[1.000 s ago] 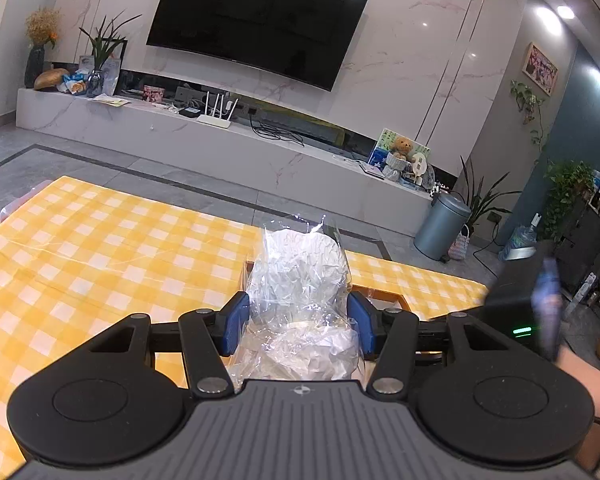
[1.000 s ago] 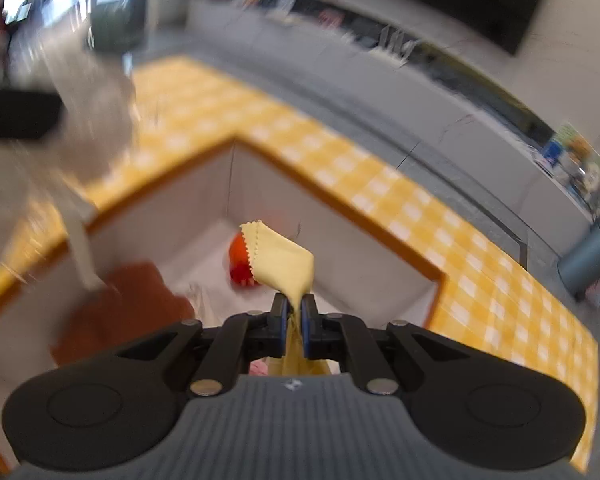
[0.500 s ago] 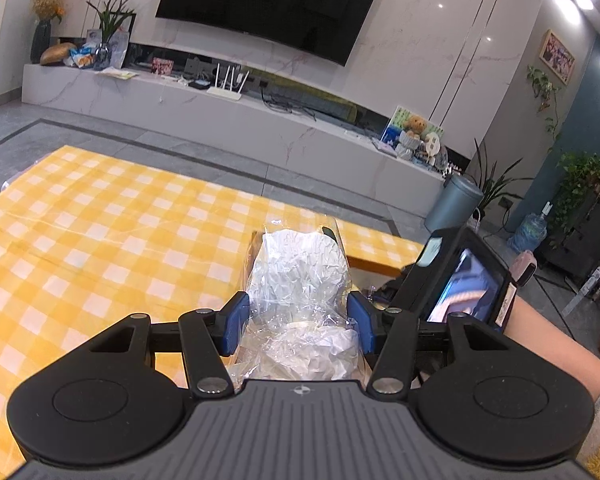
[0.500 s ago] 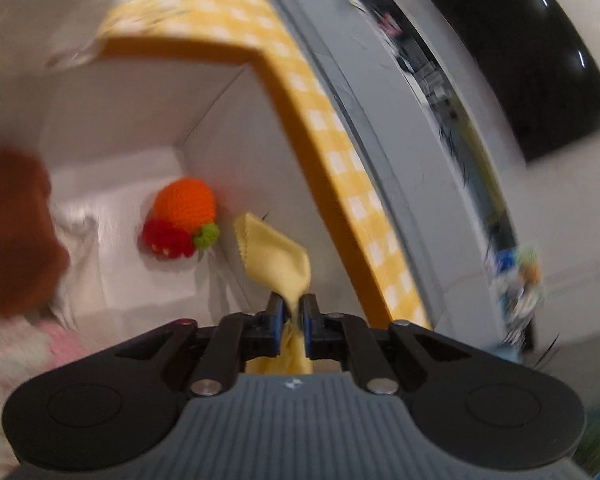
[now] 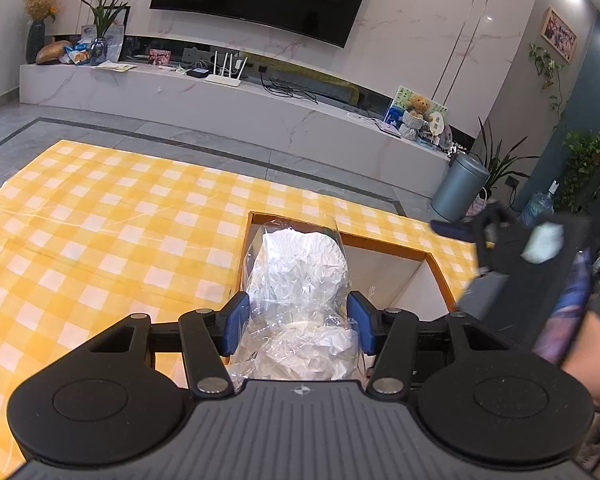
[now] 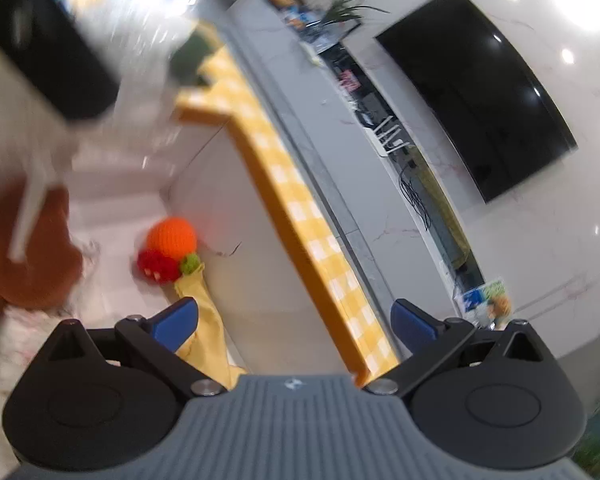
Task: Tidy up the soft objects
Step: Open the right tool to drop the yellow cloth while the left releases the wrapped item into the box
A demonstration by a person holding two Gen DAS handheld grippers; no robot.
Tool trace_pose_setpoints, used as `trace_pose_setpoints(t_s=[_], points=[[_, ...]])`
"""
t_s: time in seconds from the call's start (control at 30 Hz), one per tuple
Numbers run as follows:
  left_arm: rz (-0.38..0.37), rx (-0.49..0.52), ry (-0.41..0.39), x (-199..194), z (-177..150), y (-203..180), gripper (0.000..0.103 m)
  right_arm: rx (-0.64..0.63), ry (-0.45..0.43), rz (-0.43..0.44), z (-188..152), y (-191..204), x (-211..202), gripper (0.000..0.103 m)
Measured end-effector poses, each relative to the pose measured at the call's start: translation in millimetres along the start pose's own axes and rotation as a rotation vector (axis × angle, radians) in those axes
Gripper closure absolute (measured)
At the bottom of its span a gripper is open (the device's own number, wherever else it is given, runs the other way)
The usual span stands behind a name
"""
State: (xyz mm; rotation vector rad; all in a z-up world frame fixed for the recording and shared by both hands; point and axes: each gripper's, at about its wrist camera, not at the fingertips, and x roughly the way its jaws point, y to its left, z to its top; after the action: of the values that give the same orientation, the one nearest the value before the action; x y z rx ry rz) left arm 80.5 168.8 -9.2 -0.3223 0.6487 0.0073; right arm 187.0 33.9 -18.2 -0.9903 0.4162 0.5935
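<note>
My left gripper [image 5: 298, 326] is shut on a clear plastic bag of crumpled white paper [image 5: 300, 272] and holds it over the near end of an open white box [image 5: 388, 268] with an orange rim. My right gripper [image 6: 294, 322] is open over the same box [image 6: 236, 248]. A yellow cloth [image 6: 204, 320] lies below its left finger [image 6: 178, 320], inside the box. A knitted orange and red toy [image 6: 168, 246] lies on the box floor. A brown soft object [image 6: 32, 248] sits at the left, blurred.
A yellow checked tablecloth [image 5: 100, 240] covers the table around the box. The right gripper's body [image 5: 532, 280] and the person's arm hang at the right edge of the left wrist view. A TV wall and a low marble cabinet [image 5: 220, 104] stand beyond the table.
My right gripper opened and let go of the yellow cloth, which now lies in the box. The right gripper also swung and tilted. The left gripper kept hold of the bag.
</note>
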Motion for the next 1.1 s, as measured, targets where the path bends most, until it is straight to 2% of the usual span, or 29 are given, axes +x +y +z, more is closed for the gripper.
trace_pose_setpoints(t_s=[0.23, 0.3, 0.5, 0.6, 0.67, 0.73, 0.83, 0.97, 1.03, 1.07, 1.1], points=[[0.004, 0.033, 0.019, 10, -2, -12, 0.042, 0.334, -0.031, 0.026, -17, -38, -45, 0.002], [0.001, 0.043, 0.024, 16, -2, -18, 0.042, 0.388, -0.030, 0.015, -25, -42, -53, 0.002], [-0.075, 0.066, 0.080, 50, -3, -38, 0.042, 0.497, -0.030, -0.067, -53, -46, -66, 0.002], [-0.067, 0.071, 0.102, 64, -5, -44, 0.042, 0.584, -0.032, -0.043, -67, -54, -74, 0.002], [-0.115, 0.040, 0.116, 70, -6, -43, 0.042, 0.632, -0.045, -0.015, -77, -60, -78, 0.002], [-0.210, -0.041, 0.147, 76, -5, -38, 0.042, 0.665, -0.061, -0.008, -86, -61, -83, 0.002], [-0.308, -0.123, 0.179, 87, -6, -33, 0.042, 0.703, -0.092, -0.055, -98, -60, -87, 0.002], [-0.296, -0.066, 0.196, 98, -11, -40, 0.039, 0.735, -0.081, -0.057, -109, -62, -87, 0.002], [-0.285, -0.059, 0.232, 105, -15, -42, 0.038, 0.750, -0.073, -0.043, -113, -65, -85, 0.002], [-0.272, -0.067, 0.243, 107, -17, -42, 0.036, 0.753, -0.069, -0.038, -115, -66, -85, 0.002], [-0.255, -0.071, 0.243, 108, -17, -43, 0.027, 0.752, -0.064, -0.037, -116, -66, -84, 0.002]])
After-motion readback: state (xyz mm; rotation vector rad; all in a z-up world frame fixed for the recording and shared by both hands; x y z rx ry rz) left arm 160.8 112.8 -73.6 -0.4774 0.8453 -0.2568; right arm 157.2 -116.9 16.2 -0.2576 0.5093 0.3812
